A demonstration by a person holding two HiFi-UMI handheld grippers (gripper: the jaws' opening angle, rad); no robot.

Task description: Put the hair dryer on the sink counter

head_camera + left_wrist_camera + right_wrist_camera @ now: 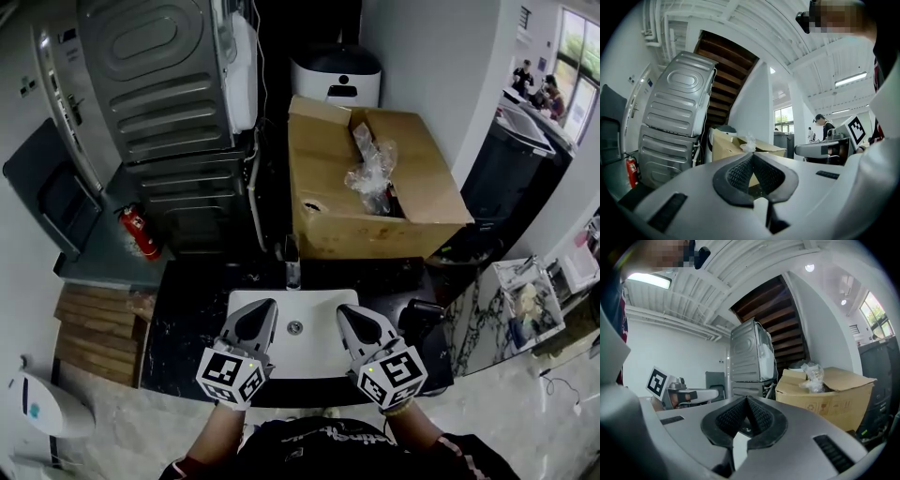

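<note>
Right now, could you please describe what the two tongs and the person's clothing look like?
The left tongs and right tongs have pale grey pointed shells with black ribbed pads. Each carries a cube of black-and-white square markers. The person wears a dark top with pale lettering.

A tall grey ribbed metal appliance (159, 94) stands against white walls beneath a dark wooden staircase (724, 70), with a red fire extinguisher (139, 234) at its foot. An open cardboard box (328, 202) sits beside it. Daylight enters through a window (581, 70) at right, above pale marbled floor (141, 422).
</note>
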